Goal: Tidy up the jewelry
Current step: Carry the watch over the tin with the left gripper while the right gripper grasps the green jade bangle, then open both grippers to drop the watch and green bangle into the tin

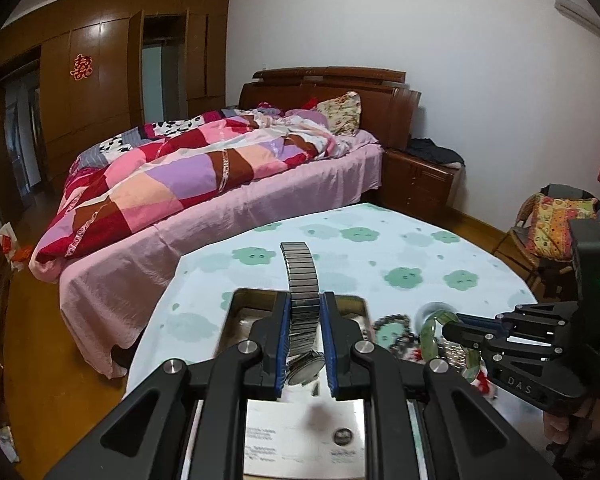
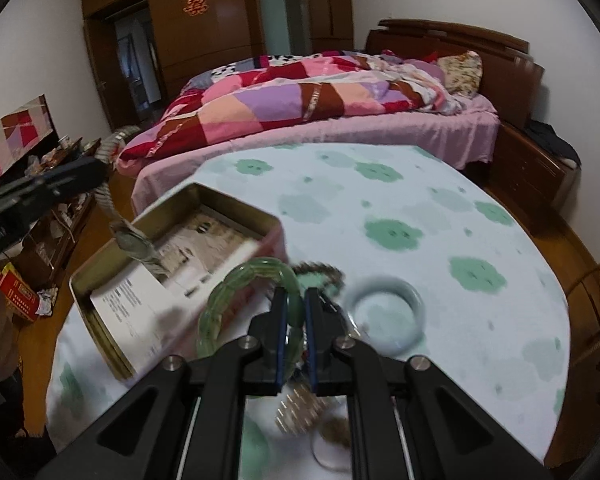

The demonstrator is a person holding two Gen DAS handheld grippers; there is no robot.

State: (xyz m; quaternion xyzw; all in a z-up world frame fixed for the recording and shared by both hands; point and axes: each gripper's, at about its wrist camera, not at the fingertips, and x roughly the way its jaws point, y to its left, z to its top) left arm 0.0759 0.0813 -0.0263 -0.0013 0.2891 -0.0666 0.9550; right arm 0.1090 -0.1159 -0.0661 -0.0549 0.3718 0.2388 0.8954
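My left gripper (image 1: pixel 305 340) clamps the watch (image 1: pixel 302 312) above the tin (image 2: pixel 172 248); my right gripper (image 2: pixel 294 332) pinches the green bangle (image 2: pixel 252 300) at the tin's five o'clock. I fear the dangling watch face snags the tin's rim.

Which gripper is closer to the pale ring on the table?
Right. The right gripper, shut on the green bracelet, hangs beside the pale bangle; the left gripper is beyond the tin.

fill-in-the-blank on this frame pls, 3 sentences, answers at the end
1. The left gripper is shut on a metal ____.
2. The right gripper is shut on a ____ bangle.
3. The open tin holds a sheet of ____.

Answers: watch; green; paper
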